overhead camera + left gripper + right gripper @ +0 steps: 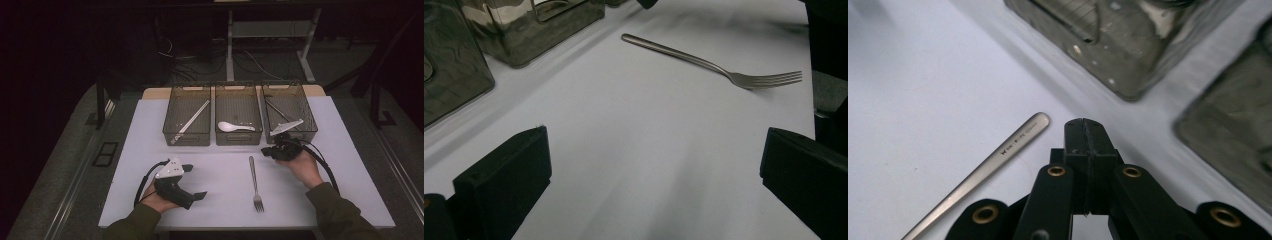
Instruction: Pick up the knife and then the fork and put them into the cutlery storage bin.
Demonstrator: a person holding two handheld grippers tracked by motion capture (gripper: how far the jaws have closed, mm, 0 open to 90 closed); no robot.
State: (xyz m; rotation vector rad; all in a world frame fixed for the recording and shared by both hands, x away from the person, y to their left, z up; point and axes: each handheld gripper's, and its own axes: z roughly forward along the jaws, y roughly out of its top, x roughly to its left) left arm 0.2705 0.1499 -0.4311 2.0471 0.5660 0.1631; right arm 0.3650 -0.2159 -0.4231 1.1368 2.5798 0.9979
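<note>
Both grippers hold nothing: my right gripper (1087, 131) is clenched beside the fork (255, 182) handle at centre frame; my left gripper (654, 165), lower left, gapes.

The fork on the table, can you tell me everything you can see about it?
The fork looks like plain silvery metal, with a long thin handle and four tines. It lies flat on the white table cover, tines toward the person, handle end toward the bins. Small letters are stamped near the handle end. Nothing holds it: the right gripper, jaws shut and empty, sits just beside the handle end.
</note>
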